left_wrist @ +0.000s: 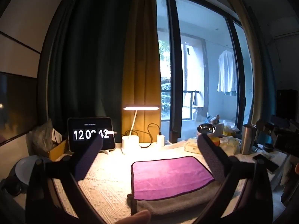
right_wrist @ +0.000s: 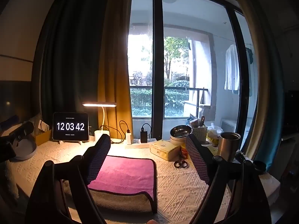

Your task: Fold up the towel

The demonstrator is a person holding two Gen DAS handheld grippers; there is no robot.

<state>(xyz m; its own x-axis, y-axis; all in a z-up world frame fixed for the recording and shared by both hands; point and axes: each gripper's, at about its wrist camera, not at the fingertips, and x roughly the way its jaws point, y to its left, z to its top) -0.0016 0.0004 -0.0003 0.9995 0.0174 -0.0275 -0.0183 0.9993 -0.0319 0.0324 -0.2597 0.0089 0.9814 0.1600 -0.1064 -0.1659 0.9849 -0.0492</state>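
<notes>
Both claws, left claw and right claw, are held apart and empty above the magenta dark-edged microfibre towel, apparently folded once on the bench. A near-edge corner grasp is judged next.

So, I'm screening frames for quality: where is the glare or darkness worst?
Left wrist view: the lamp lights the towel warmly, the corners are dark. Right wrist view: the window blows out white beside the curtain, and straight frames bow.
</notes>
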